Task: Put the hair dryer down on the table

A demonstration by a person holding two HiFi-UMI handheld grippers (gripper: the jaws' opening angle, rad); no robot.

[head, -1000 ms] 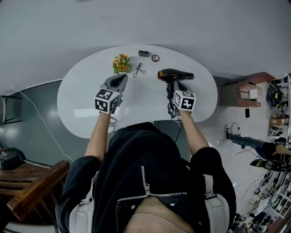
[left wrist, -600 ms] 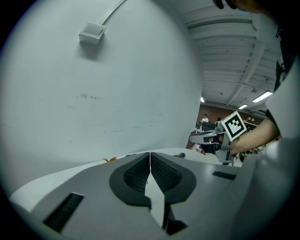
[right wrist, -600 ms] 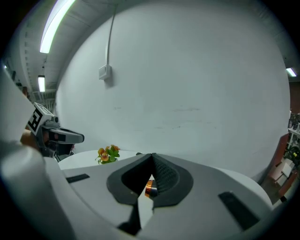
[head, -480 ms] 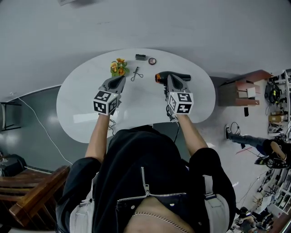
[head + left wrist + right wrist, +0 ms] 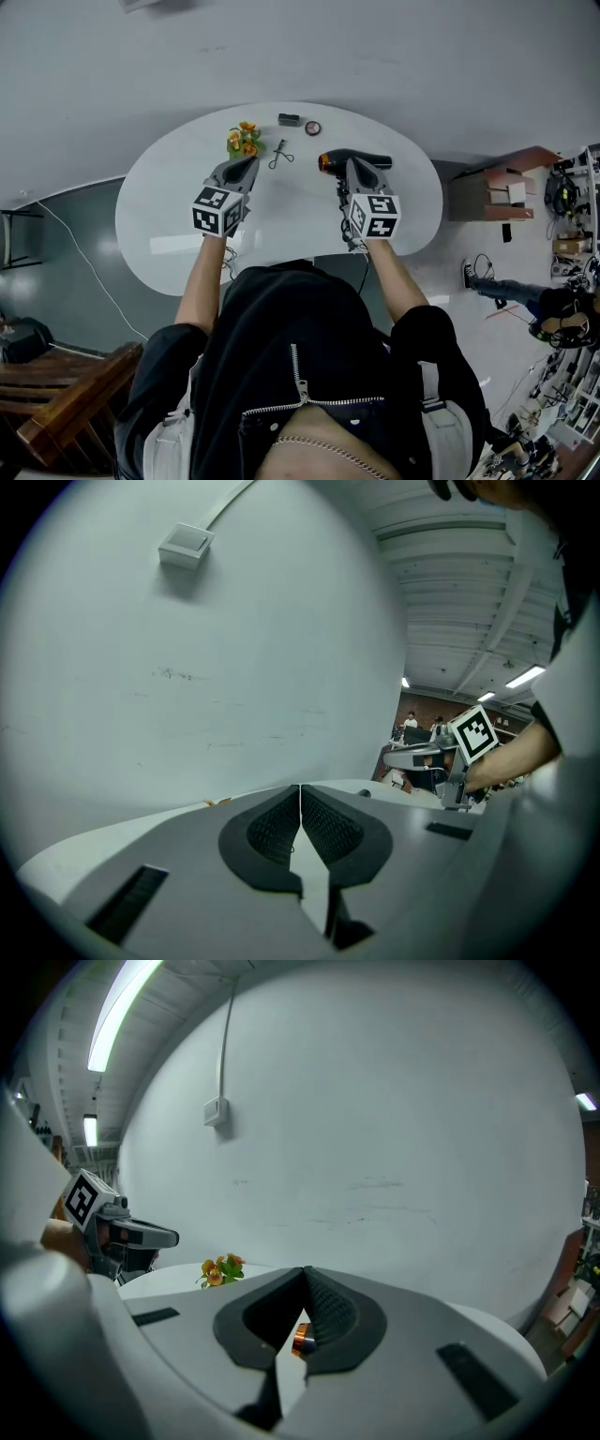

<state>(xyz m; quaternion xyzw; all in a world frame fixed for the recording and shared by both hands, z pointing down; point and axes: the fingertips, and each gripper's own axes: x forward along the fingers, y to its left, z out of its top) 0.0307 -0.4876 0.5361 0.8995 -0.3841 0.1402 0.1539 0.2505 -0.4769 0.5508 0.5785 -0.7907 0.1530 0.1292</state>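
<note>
On the white desk (image 5: 169,216), hair dryer (image 5: 380,157) lying flat near the far edge, right gripper (image 5: 359,171) directly over its handle, jaws drawn together, orange nozzle ring beneath them, left gripper (image 5: 246,166) closed, empty, near the flowers (image 5: 244,139).

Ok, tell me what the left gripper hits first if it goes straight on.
Probably nothing on the table: the left gripper aims between the flowers and the curler, so the wall likely comes first. Depth is unclear; it might clip the curler.
</note>
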